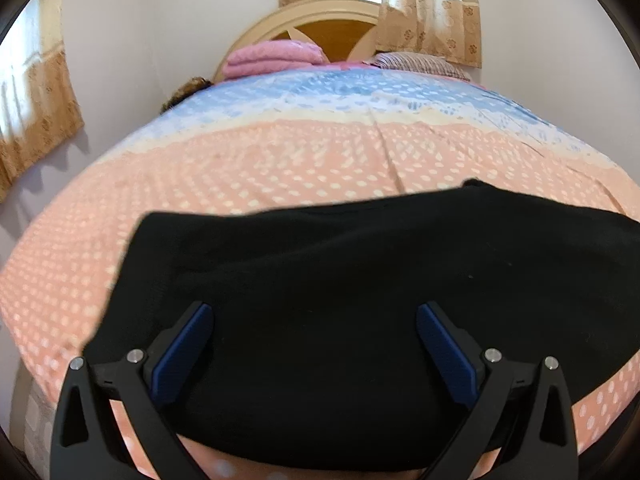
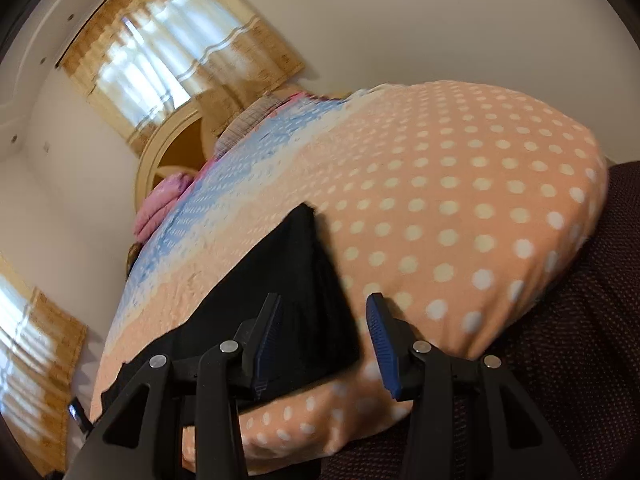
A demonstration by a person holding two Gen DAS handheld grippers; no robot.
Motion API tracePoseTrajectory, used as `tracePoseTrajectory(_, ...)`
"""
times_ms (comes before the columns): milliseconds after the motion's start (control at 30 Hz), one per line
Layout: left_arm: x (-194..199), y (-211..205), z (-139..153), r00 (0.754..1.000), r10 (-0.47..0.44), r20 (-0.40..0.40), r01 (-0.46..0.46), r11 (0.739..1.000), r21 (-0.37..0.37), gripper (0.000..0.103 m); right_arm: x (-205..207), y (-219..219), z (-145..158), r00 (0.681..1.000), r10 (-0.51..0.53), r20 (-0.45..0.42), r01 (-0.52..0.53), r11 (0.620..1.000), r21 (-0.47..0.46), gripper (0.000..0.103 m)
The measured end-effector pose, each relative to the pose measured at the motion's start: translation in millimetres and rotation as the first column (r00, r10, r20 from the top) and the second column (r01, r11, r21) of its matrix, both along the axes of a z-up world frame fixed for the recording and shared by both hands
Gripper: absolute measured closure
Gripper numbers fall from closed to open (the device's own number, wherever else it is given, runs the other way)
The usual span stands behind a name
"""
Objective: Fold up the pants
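Left wrist, matte black pants (image 1: 320, 280) folded flat, dotted peach bedsheet (image 1: 280, 160)

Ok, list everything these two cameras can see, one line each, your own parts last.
pants: one, black, flat on the near part of the bed
bedsheet: one, peach with white dots, blue band farther back, covering the bed
folded blanket: one, pink, by the headboard
pillow: one, striped, at the bed's head
headboard: one, cream and brown, against the wall
curtains: two windows, tan with pale bands
left gripper: jaws open above the pants
right gripper: jaws open at the pants' edge
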State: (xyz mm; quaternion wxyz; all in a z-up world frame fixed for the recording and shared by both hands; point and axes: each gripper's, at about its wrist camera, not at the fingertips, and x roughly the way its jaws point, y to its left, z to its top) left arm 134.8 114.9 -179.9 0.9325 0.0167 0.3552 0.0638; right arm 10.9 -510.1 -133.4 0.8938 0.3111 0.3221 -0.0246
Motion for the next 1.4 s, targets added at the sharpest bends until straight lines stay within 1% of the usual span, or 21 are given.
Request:
tracePoseTrajectory(67, -1.6, 8.2, 3.1, 0.999, 0.042, 0.022, -0.042, 0.999, 0.025, 0.0, 2.0, 1.0, -1.2, 1.0, -0.012, 0.004, 0.012, 1.0, -0.025, 0.058)
tracePoseTrajectory(167, -0.7, 27.3, 4.3, 0.995, 0.094, 0.026, -0.094, 0.996, -0.002, 0.0, 4.3, -1.1, -3.6, 1.0, -0.018, 0.02, 0.018, 1.0, -0.013, 0.058)
tracePoseTrajectory(267, -0.2, 42.5, 0.6, 0.991, 0.134, 0.016, -0.134, 0.991, 0.005, 0.0, 5.2, -0.1, -5.1, 1.0, -0.005, 0.023, 0.006, 0.999, -0.032, 0.058)
tracePoseTrajectory(367, 1.0, 50.6, -6.1, 0.99, 0.139, 0.003, -0.139, 0.99, -0.009, 0.0, 13.4, 6.2, -2.2, 1.0, 0.01, 0.012, -0.009, 0.999, -0.046, 0.058)
tracePoseTrajectory(400, 1.8, 51.5, -9.4, 0.991, 0.134, 0.0, -0.134, 0.991, -0.01, 0.0, 16.2, 7.7, -2.8, 0.999, 0.033, 0.011, -0.032, 0.999, -0.04, 0.058)
tracePoseTrajectory(467, 1.8, 50.1, -12.1, 0.992, 0.125, 0.013, -0.125, 0.992, 0.003, 0.0, 23.4, 11.2, -2.0, 0.999, 0.045, 0.008, -0.044, 0.999, -0.031, 0.058)
tracePoseTrajectory(533, 2.7, 49.9, -12.0, 0.992, 0.127, 0.017, -0.127, 0.992, 0.003, 0.0, 28.5, 10.4, -2.1, 1.0, 0.011, -0.017, -0.011, 0.999, -0.036, 0.075)
tracePoseTrajectory(567, 2.4, 50.7, -11.8, 0.992, 0.128, 0.019, -0.128, 0.992, 0.0, 0.0, 30.0, 8.8, -3.1, 1.0, -0.002, -0.03, 0.001, 1.0, -0.028, 0.088)
tracePoseTrajectory(633, 1.1, 51.7, -12.1, 0.992, 0.123, 0.024, -0.123, 0.992, -0.003, 0.0, 28.7, 5.7, -3.8, 1.0, -0.014, -0.01, 0.014, 1.0, 0.024, 0.089)
tracePoseTrajectory(667, 1.3, 52.0, -12.2, 0.992, 0.121, 0.024, -0.121, 0.993, -0.004, 0.0, 28.0, 5.2, -3.8, 1.0, -0.027, -0.008, 0.027, 0.999, 0.029, 0.089)
tracePoseTrajectory(733, 2.9, 52.6, -11.2, 0.993, 0.118, 0.024, -0.118, 0.993, -0.007, 0.0, 26.3, 10.2, 0.0, 0.999, -0.041, 0.005, 0.041, 0.999, 0.006, 0.089)
tracePoseTrajectory(833, 1.4, 52.9, -11.6, 0.992, 0.12, 0.026, -0.12, 0.993, -0.003, 0.0, 24.5, 27.4, 15.6, 0.998, -0.039, 0.04, 0.041, 0.998, -0.057, 0.09)
tracePoseTrajectory(933, 0.7, 52.7, -11.5, 0.992, 0.12, 0.026, -0.12, 0.993, -0.004, 0.0, 25.2, 57.0, 42.9, 0.997, -0.005, 0.083, 0.019, 0.986, -0.165, 0.09)
tracePoseTrajectory(1000, 0.0, 52.4, -11.5, 0.992, 0.122, 0.028, -0.122, 0.993, -0.003, 0.0, 27.1, 84.1, 63.1, 0.993, 0.038, 0.113, -0.008, 0.967, -0.254, 0.09)
tracePoseTrajectory(1100, -0.9, 52.5, -11.5, 0.992, 0.125, 0.03, -0.125, 0.992, -0.005, 0.0, 32.9, 120.5, 82.3, 0.986, 0.102, 0.129, -0.051, 0.936, -0.347, 0.09)
tracePoseTrajectory(1267, -5.6, 52.1, -7.9, 0.99, 0.137, 0.027, -0.136, 0.99, -0.024, 0.0, 46.7, 182.9, 91.8, 0.969, 0.221, 0.107, -0.153, 0.885, -0.44, 0.09)
tracePoseTrajectory(1367, -8.7, 47.1, -1.0, 0.993, 0.112, 0.037, -0.11, 0.993, -0.052, 0.0, 56.4, 217.7, 87.9, 0.953, 0.289, 0.09, -0.215, 0.855, -0.472, 0.09)
tracePoseTrajectory(1400, -10.0, 43.5, 2.5, 0.994, 0.098, 0.045, -0.096, 0.994, -0.059, 0.0, 61.7, 233.1, 85.2, 0.945, 0.316, 0.077, -0.24, 0.837, -0.492, 0.09)
